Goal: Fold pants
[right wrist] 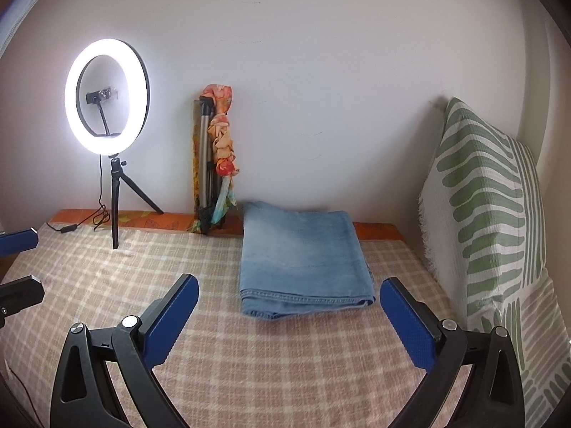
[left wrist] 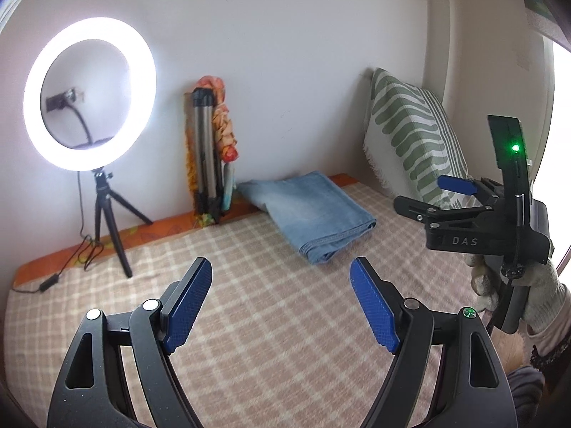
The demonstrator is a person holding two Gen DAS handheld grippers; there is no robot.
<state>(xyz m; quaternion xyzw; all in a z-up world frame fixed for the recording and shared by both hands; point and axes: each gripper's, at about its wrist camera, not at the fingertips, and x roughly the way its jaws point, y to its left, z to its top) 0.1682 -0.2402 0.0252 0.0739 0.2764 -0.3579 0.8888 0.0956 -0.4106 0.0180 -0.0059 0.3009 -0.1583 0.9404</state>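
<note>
Light-blue jeans (left wrist: 310, 210) lie folded into a neat rectangle on the checked bed cover (left wrist: 249, 321), near the wall. In the right wrist view the folded jeans (right wrist: 303, 256) sit straight ahead, their hem edge facing me. My left gripper (left wrist: 280, 262) hovers open over bare cover, short of the jeans and to their left. My right gripper (right wrist: 289, 280) is wide open above the cover in front of the jeans, with nothing between its pads. The right gripper (left wrist: 421, 192) also shows at the right edge, held by a gloved hand (left wrist: 542, 292). Neither gripper touches the jeans.
A lit ring light (right wrist: 71, 107) on a small tripod stands at the back left, its cable trailing over the cover. A folded tripod wrapped in orange cloth (right wrist: 205, 164) leans on the wall. A green-striped pillow (right wrist: 489, 196) stands upright on the right.
</note>
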